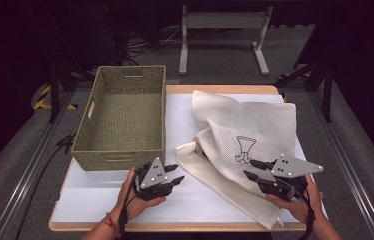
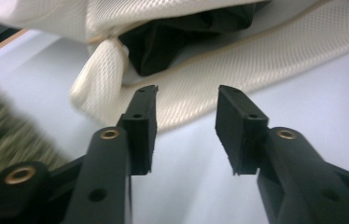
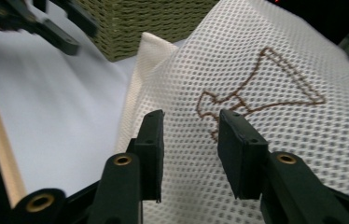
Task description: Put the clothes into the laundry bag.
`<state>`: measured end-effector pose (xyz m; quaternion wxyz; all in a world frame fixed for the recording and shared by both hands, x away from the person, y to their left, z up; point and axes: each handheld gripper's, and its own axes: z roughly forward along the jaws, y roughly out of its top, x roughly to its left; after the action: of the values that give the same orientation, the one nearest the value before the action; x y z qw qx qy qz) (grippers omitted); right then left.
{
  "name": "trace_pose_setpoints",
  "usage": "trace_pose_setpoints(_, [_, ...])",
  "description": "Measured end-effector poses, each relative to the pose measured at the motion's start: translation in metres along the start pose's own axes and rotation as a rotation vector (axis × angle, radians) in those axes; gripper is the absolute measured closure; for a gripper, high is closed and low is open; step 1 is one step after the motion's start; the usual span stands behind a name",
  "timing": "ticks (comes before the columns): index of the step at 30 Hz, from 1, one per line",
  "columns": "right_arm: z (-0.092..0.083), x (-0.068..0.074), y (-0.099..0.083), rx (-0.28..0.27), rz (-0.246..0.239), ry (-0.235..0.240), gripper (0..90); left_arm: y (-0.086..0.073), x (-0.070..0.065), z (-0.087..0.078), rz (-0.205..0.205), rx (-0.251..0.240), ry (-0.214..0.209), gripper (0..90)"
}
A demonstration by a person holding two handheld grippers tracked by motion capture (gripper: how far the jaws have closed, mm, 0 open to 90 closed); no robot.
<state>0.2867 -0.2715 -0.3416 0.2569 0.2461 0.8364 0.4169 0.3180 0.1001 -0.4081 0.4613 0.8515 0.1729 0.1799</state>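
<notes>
1. Looks like the regrip stage: the cream mesh laundry bag [image 1: 245, 145] lies across the right half of the table [image 1: 100, 200], with dark clothing [image 2: 172, 42] peeking out of its mouth.
2. Left gripper [image 1: 174, 175] and right gripper [image 1: 253, 170] both have jaws parted, nothing between them.
3. My guess at the next move: pinch the bag's edge.
4. The woven basket [image 1: 120, 120] sits close on the left, so mind it.

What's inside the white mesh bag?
Through the mesh bag's open mouth, the left gripper view shows something of dark cloth bunched inside. What kind of thing it is stays hidden, since the bag covers the rest.
</notes>
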Motion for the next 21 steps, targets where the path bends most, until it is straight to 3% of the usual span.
trace_pose_setpoints(4, [-0.003,-0.007,-0.002,-0.024,-0.013,-0.048,54.6,-0.019,0.003,-0.029,-0.008,0.008,0.081,49.1])
trace_pose_setpoints(13, [-0.004,-0.021,-0.004,-0.02,-0.001,-0.079,50.8,-0.053,0.016,-0.056,-0.041,0.067,0.174,43.8])
trace_pose_setpoints(21, [-0.007,-0.019,-0.01,0.002,-0.026,-0.104,46.0,-0.069,0.022,-0.076,-0.081,0.063,0.218,35.4])
